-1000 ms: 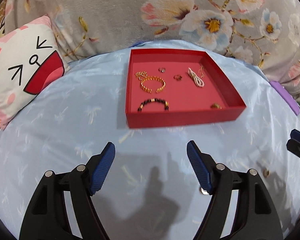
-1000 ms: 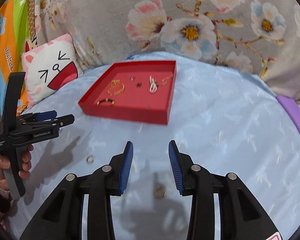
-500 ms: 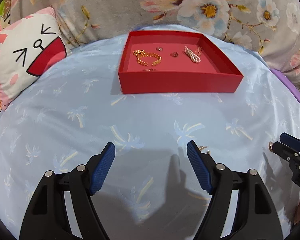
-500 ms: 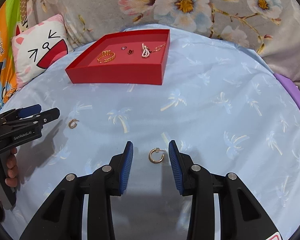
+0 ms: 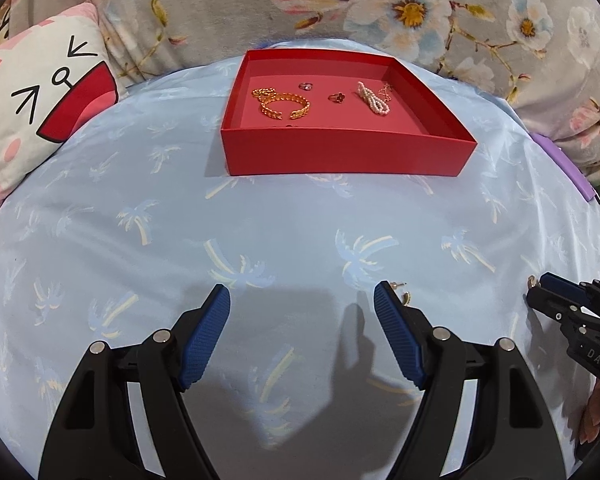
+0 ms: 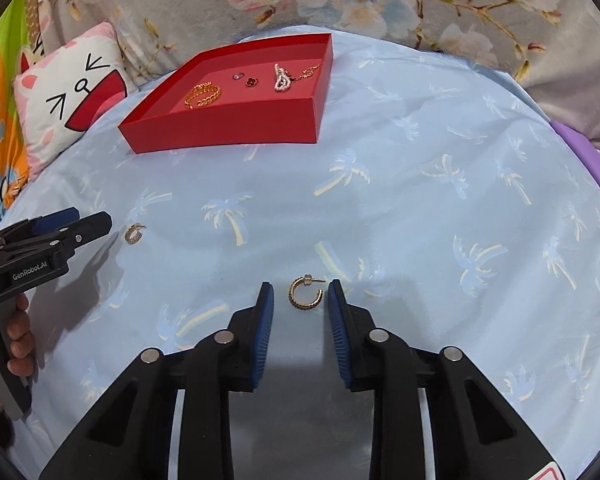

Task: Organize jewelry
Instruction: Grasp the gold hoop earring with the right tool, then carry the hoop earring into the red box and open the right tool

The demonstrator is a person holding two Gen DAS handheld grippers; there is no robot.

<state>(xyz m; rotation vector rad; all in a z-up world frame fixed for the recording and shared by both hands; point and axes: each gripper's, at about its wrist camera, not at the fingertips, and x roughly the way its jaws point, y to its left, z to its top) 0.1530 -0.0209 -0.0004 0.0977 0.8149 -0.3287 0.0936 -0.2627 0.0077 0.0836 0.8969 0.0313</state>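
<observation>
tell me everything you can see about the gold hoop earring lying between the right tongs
The gold hoop earring is an open C-shaped hoop with a ribbed, twisted-looking surface and a thin straight post sticking out of its upper end. It looks like shiny metal. It lies flat on the light blue palm-print cloth, between the blue pads of the open right tongs, near their tips. Neither pad touches it.

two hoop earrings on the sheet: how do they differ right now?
Position: the near earring lies between the open fingers of the right gripper; the far earring lies just off the tip of the left gripper.
Look: the near earring shows a ribbed gold band and a straight post; the far earring looks smaller and paler.
Shared: both are open hoops on the blue sheet, outside the red tray.
</observation>
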